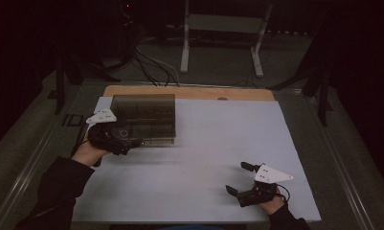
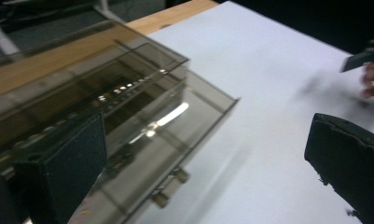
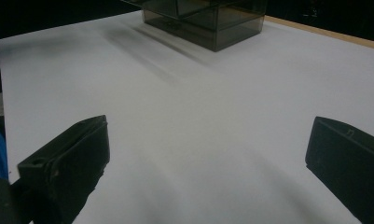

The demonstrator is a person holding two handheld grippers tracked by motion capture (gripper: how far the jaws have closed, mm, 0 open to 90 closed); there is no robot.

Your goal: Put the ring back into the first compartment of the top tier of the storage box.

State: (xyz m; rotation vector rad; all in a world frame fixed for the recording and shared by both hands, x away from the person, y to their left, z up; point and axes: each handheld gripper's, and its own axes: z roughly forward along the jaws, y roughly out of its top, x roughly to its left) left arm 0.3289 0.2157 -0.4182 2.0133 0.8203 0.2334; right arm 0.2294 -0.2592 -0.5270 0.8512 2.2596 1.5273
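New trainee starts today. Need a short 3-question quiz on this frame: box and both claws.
1. True or false: the right claw is shut on the box.
2. The smoky clear box sits: A) near edge B) far left of the white table C) on the floor.
3. Which claw is beside the box?

Key:
1. False; open over bare table.
2. B.
3. The left claw, jaws wide apart.

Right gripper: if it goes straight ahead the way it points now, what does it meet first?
Probably the smoky transparent box at the far side; before it lies bare white table. The right gripper has its fingers open, though depth is hard to judge.
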